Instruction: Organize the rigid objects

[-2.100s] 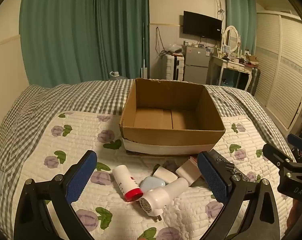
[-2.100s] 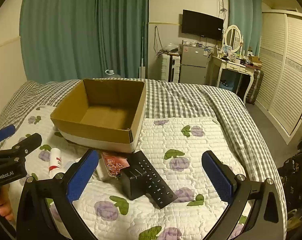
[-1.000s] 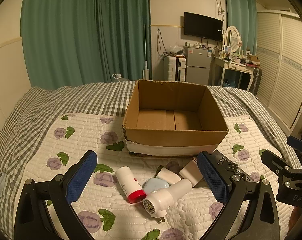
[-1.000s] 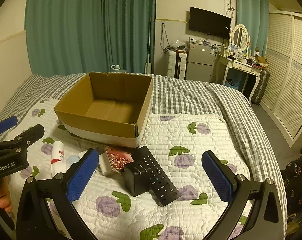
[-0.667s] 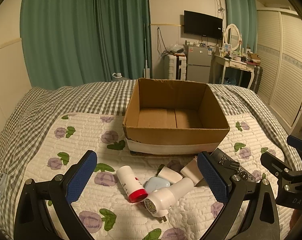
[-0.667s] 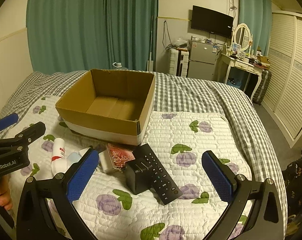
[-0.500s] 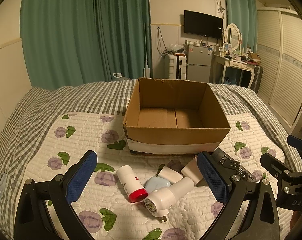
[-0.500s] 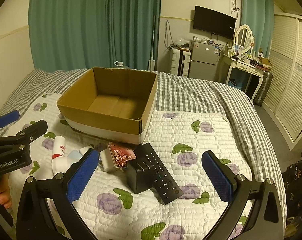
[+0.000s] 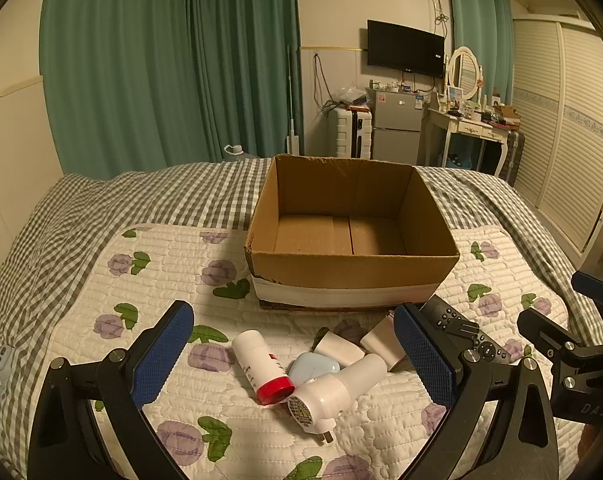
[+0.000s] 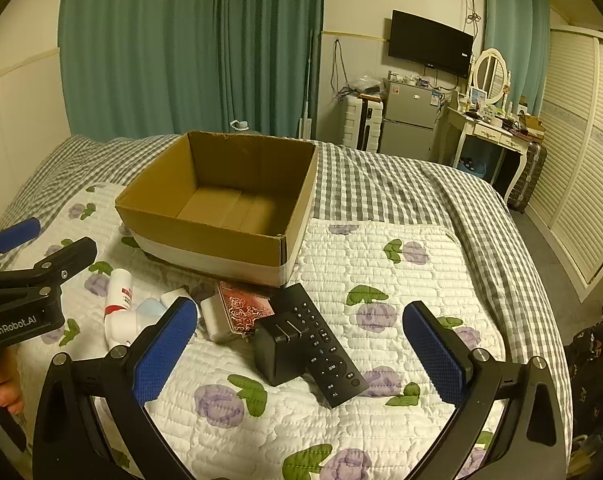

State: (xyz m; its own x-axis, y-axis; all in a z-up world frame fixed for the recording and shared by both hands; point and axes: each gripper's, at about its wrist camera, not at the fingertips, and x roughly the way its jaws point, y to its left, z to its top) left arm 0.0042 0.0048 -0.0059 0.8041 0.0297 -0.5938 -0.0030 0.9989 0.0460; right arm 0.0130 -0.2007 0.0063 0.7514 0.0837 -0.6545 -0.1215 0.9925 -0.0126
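Observation:
An empty cardboard box (image 9: 353, 270) (image 10: 205, 236) sits on the quilted bed. In front of it lie a white bottle with a red cap (image 9: 261, 366) (image 10: 119, 292), a pale blue case (image 9: 313, 367), a white plug-in device (image 9: 333, 392), two small white boxes (image 9: 337, 350), a red patterned box (image 10: 243, 312), a black remote (image 10: 325, 344) (image 9: 461, 330) and a black block (image 10: 275, 350). My left gripper (image 9: 293, 354) hangs open above the bottle and plug device. My right gripper (image 10: 297, 350) is open above the black block and remote. Neither holds anything.
The bed has a floral quilt (image 10: 381, 280) over a checked cover (image 9: 101, 208). Beyond its far edge are green curtains (image 9: 161, 64), a suitcase, a small fridge (image 9: 393, 128) and a dressing table (image 9: 473, 128). Slatted wardrobe doors (image 10: 581, 140) stand to the right.
Both grippers have risen and drawn back slightly, so the box and objects sit lower and farther in view. Both stay open; no object has moved.

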